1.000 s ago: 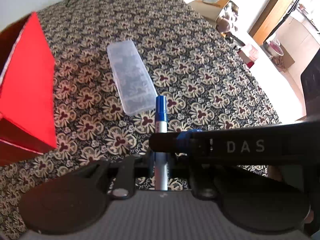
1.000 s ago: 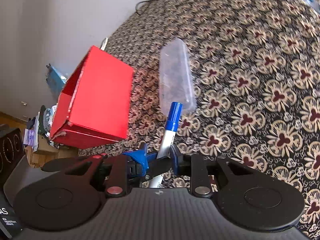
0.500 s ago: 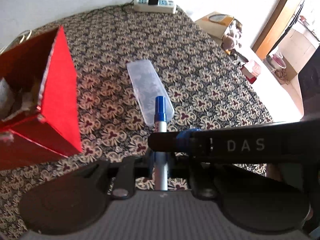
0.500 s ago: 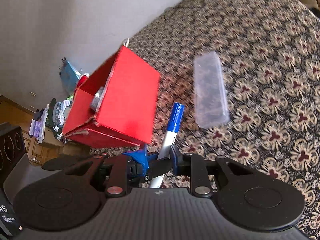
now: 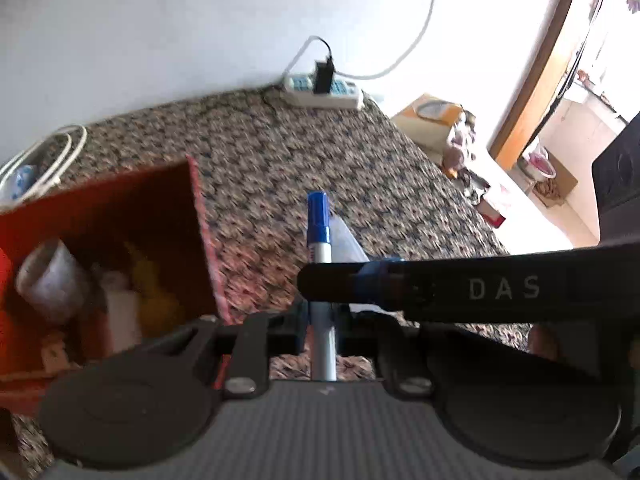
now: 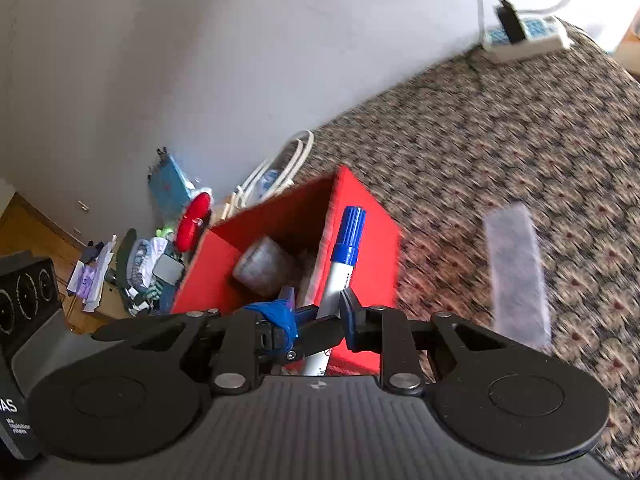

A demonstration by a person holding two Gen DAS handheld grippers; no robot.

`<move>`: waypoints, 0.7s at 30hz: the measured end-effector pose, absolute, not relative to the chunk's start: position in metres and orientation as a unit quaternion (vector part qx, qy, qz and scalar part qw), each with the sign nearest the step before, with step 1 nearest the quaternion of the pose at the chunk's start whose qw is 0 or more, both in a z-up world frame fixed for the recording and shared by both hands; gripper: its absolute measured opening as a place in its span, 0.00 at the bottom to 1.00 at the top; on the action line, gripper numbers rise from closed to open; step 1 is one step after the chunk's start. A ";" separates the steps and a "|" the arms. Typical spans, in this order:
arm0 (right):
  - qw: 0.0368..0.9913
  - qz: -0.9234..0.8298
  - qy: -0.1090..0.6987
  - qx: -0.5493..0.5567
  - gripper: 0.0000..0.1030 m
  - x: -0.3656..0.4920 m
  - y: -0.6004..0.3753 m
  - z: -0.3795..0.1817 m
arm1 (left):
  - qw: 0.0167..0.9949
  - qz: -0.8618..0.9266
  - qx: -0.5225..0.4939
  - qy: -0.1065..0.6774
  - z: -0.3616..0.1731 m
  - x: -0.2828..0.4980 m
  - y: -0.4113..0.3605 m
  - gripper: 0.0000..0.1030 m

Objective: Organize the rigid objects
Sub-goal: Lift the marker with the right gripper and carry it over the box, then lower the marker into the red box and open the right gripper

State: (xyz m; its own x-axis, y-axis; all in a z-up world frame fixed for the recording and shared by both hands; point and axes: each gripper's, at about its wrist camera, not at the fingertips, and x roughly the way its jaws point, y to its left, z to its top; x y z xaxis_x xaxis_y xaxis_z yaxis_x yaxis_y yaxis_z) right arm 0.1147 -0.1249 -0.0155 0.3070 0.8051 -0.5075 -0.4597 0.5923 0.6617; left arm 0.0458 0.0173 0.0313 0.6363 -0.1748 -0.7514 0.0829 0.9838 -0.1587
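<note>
Two grippers share one marker. From the left wrist view, going left to right: a red box (image 5: 200, 216) stands open at the left edge of the patterned desk (image 5: 320, 152), holding a grey cup (image 5: 52, 280), a white item and a yellow item, both blurred. Coiled white cable (image 5: 44, 156) lies behind the box near the far left corner. At centre, the left gripper (image 5: 320, 320) has its jaws closed tight on the white barrel of the blue-capped marker (image 5: 318, 220), which points away from the camera, cap uppermost. A clear plastic case (image 5: 346, 240) lies on the desk just behind the marker. The right gripper's black finger, lettered DAS, crosses the marker from the right. A white power strip (image 5: 324, 90) sits at the far edge of the desk.

From the right wrist view, the right gripper (image 6: 332, 320) has its jaws drawn in on the same marker (image 6: 348, 236), barrel between the pads. The marker's cap shows over the box's near wall (image 6: 360, 216). The case (image 6: 516, 272) lies well to the right, blurred.
</note>
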 end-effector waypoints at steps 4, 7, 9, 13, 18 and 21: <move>0.788 0.412 0.415 0.193 0.06 0.122 -0.096 -0.003 | 0.911 -0.061 -0.046 0.405 0.045 0.050 0.045 0.07; 0.786 0.415 0.416 0.191 0.06 0.131 -0.074 0.001 | 0.916 -0.049 -0.039 0.397 0.051 0.056 0.064 0.07; 0.784 0.419 0.417 0.188 0.06 0.135 -0.061 0.002 | 0.916 -0.043 -0.044 0.397 0.050 0.059 0.080 0.07; 0.781 0.421 0.426 0.176 0.06 0.143 -0.035 -0.003 | 0.912 -0.034 -0.055 0.406 0.045 0.068 0.109 0.07; 0.776 0.417 0.449 0.149 0.06 0.152 -0.002 -0.014 | 0.903 -0.019 -0.064 0.424 0.027 0.078 0.134 0.07; 0.771 0.413 0.467 0.129 0.06 0.158 0.014 -0.022 | 0.895 -0.012 -0.070 0.440 0.013 0.086 0.146 0.07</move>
State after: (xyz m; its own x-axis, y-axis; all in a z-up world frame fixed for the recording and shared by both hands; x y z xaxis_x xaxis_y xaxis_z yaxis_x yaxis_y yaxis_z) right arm 0.1575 0.0142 -0.0215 0.2230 0.7574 -0.6137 -0.5156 0.6259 0.5851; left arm 0.0860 0.1458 0.0133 0.6123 -0.0833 -0.7862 -0.0395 0.9900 -0.1356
